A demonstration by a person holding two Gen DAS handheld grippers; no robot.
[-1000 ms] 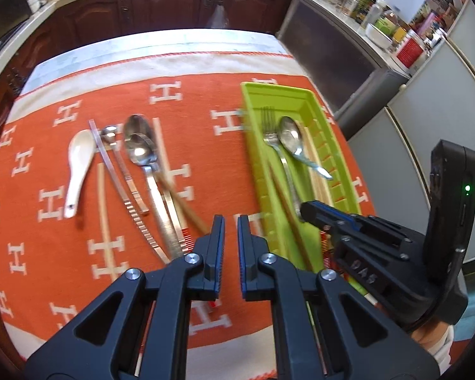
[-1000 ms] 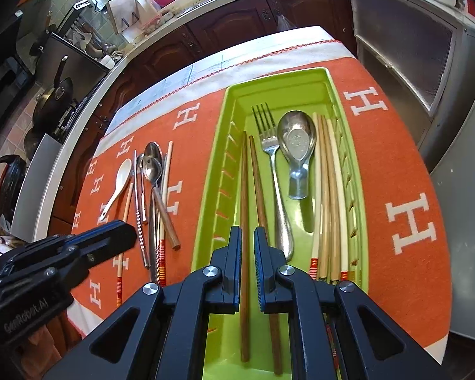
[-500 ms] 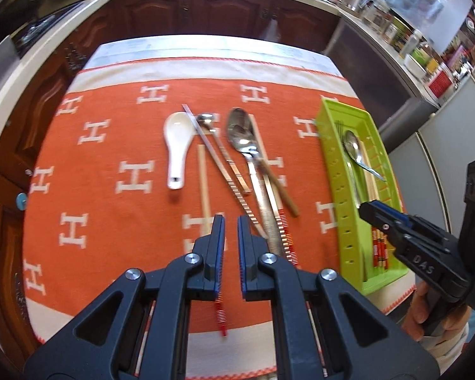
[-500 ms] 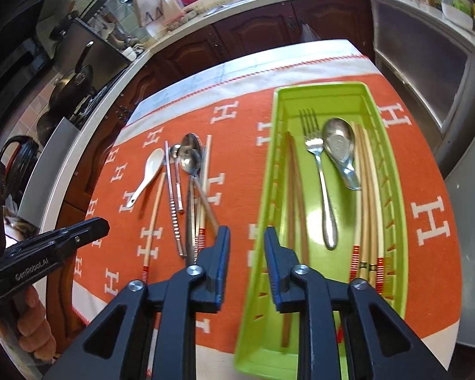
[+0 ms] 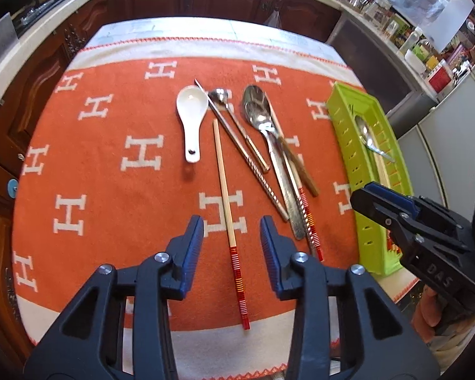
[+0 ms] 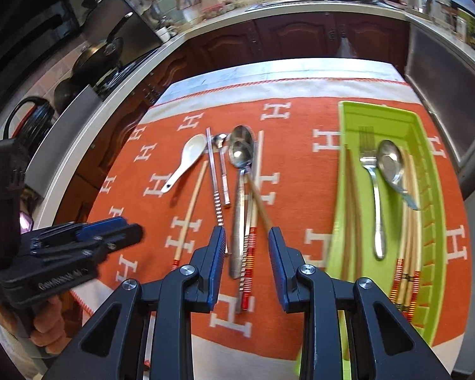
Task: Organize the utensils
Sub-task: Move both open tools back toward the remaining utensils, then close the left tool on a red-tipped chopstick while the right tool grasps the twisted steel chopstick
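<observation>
Orange wool-like cloth with white H marks (image 5: pixel 110 190) covers the table, and I see the loose utensils fanned across its middle in my left view: a white ceramic soup spoon (image 5: pixel 191 117), a pale wooden chopstick with a red-banded end (image 5: pixel 226 202), a twisted metal chopstick (image 5: pixel 247 158), a small metal spoon (image 5: pixel 237 123), 2 stacked large metal spoons (image 5: pixel 262 123) and a dark brown chopstick (image 5: pixel 300 171).

My left gripper (image 5: pixel 231 247) hangs over the red-banded chopstick; its jaws are opening, with the stick lying below the gap and no pad touching it. My right gripper (image 6: pixel 246 259) has its jaws spread above the handles of the large spoons and a second red-banded chopstick (image 6: pixel 249 253), gripping nothing.

The lime green plastic tray (image 6: pixel 433 190) sits at the right of that view, holding a metal fork (image 6: pixel 375 190), a broad metal spoon (image 6: pixel 391 164) and several chopsticks. Dark wood cabinets (image 6: pixel 300 38) ring the table's far side.

Bare cloth lies open at the left of the pile, and the near white border is free.

1 second ago both sets of jaws were pressed together, the right one over the tray; it has since swung left onto the pile.
</observation>
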